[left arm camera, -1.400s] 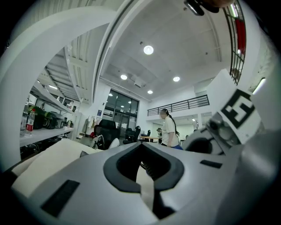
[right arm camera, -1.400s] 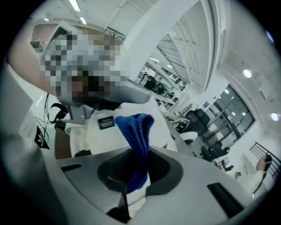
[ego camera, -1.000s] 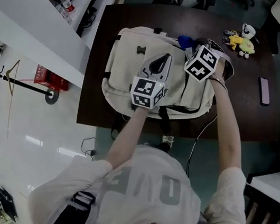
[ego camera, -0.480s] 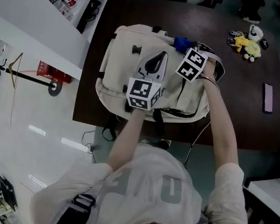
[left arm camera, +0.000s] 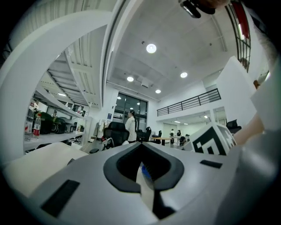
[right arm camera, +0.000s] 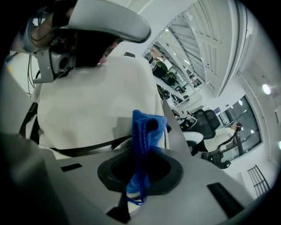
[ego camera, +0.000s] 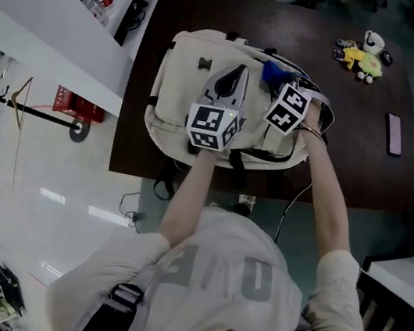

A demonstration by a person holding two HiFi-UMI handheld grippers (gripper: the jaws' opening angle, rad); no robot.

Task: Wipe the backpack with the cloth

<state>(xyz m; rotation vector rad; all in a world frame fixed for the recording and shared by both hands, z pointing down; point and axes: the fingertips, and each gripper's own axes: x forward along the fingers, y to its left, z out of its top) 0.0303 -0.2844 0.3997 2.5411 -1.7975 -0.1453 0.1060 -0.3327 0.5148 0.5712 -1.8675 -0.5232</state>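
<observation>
A cream backpack [ego camera: 180, 93] lies flat on the dark table [ego camera: 350, 162]. My left gripper [ego camera: 236, 76] rests on the middle of the pack with its jaws together; in the left gripper view [left arm camera: 142, 169] only a thin slit shows between them. My right gripper [ego camera: 276, 78] is shut on a blue cloth [ego camera: 273, 71] at the pack's far right part. In the right gripper view the blue cloth [right arm camera: 147, 132] sticks up out of the gripper [right arm camera: 139, 165] against the backpack's cream fabric [right arm camera: 96, 101] and a black strap [right arm camera: 83, 148].
Small toys [ego camera: 361, 57] lie at the table's far right and a dark phone [ego camera: 392, 134] lies further right. A cable [ego camera: 295, 208] hangs off the near edge. A white counter [ego camera: 57, 23] runs along the left, with a red crate [ego camera: 74, 107] on the floor.
My right gripper has drawn the blue cloth a short way toward me across the backpack. The left gripper has stayed where it was on the pack.
</observation>
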